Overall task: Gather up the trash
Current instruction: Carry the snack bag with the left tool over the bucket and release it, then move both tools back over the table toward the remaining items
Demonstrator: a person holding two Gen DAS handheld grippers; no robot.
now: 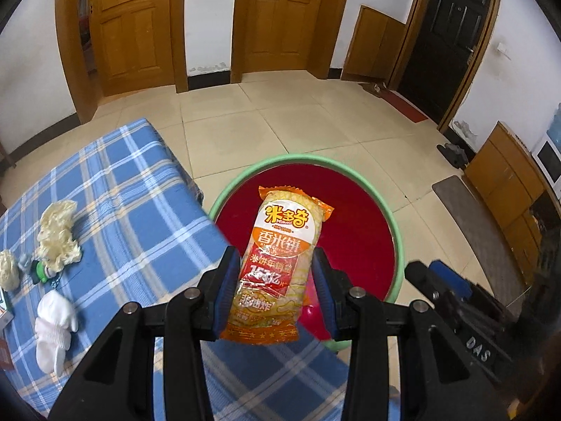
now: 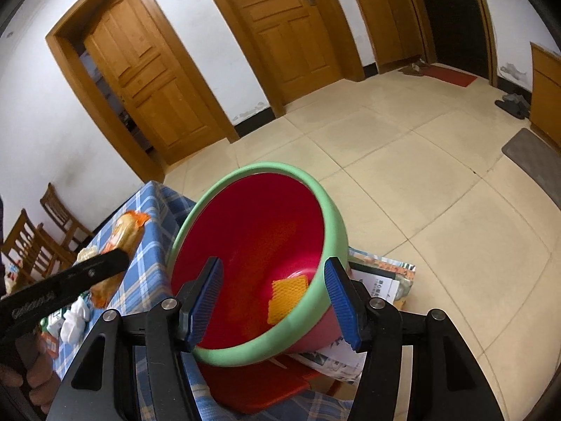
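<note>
Left tongs (image 1: 277,291) grip the orange crinkly rice-cracker packet (image 1: 280,263) over the green-rimmed red plastic basin (image 1: 398,245); right tongs (image 2: 273,301), empty, stand open. A slack pinch could drop the packet onto the blue checked bench (image 1: 122,193).

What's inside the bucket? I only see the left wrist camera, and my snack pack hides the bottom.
Observer: An orange mesh piece lies at the bottom of the bucket.
Operator: Is the right gripper holding anything?
Observer: No, the right gripper is open and empty, over the bucket's near rim.
Operator: What's the bucket standing on?
Observer: Printed papers stick out from under it.
</note>
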